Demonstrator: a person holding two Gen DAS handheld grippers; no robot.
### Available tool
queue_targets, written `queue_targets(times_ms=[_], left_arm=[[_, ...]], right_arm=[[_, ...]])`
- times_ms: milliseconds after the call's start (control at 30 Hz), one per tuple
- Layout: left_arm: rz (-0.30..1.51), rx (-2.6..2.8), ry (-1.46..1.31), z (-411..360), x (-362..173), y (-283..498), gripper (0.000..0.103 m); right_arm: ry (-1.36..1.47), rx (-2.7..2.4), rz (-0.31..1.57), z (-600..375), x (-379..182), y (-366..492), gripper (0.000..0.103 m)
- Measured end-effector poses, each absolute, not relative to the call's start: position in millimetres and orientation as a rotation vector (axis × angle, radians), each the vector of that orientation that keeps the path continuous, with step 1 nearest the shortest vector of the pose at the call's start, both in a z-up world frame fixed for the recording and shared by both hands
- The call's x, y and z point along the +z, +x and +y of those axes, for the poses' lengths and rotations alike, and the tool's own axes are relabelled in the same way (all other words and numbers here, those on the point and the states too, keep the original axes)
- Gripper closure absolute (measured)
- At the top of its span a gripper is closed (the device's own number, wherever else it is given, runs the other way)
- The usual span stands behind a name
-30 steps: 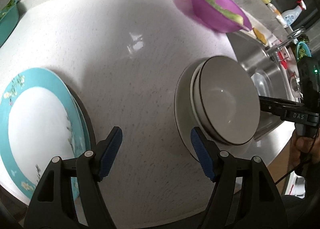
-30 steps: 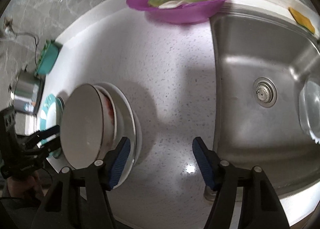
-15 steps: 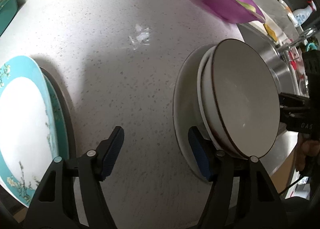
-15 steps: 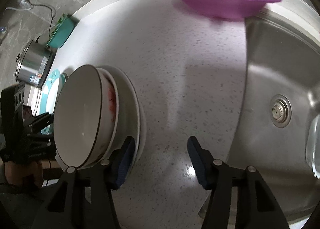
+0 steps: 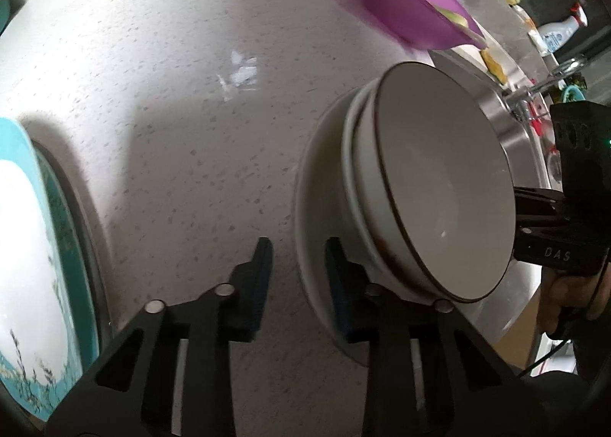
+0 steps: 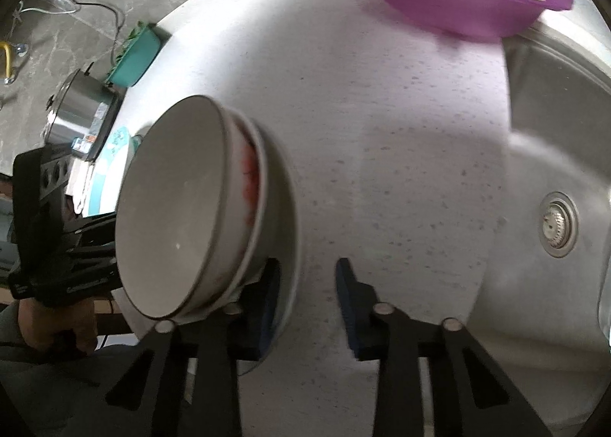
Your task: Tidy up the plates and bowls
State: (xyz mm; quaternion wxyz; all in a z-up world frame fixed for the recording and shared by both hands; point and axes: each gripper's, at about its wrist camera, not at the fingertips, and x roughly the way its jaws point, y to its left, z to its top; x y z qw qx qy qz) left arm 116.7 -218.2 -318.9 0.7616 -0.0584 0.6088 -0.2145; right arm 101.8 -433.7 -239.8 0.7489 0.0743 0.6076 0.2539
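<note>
2 tools are closing on opposite rims of the white plate (image 5: pixel 311 207) that is carrying 2 stacked bowls (image 5: pixel 439 177) near the tabletop (image 5: pixel 183 101) edge beside the sink (image 6: pixel 553 154). The left tool (image 5: pixel 298 265) has just been narrowing, and the plate's rim is sitting between its blue pads. The right tool (image 6: pixel 307 284) has just been narrowing too, straddling the far rim. Whether either is pressing yet is unclear. A teal floral plate (image 5: pixel 34 246) is lying at the left edge.

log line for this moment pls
phase: grasping plate carrying two bowls | left gripper: jaws just closing, rim between | right gripper: same, opposite rim | contact: unclear
</note>
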Motion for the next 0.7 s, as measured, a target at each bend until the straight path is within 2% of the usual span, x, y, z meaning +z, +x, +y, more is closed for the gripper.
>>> queue_targets(times_ms=[33,133,700], left_arm=[[1.32,-0.475,-0.119,-222,-319,118,0.083],[1.324,-0.491,-0.109,-231,-319,120,0.089],[1.294,-0.468,-0.044,-237,-314,122,0.091]], right_arm=[[0.155,0.554,1.32,-432,-239,101,0.084],[0.142,0.54,1.308,-429,-238,102,0.085],[0.084,0.49,1.281,-420,-233,96,0.087]])
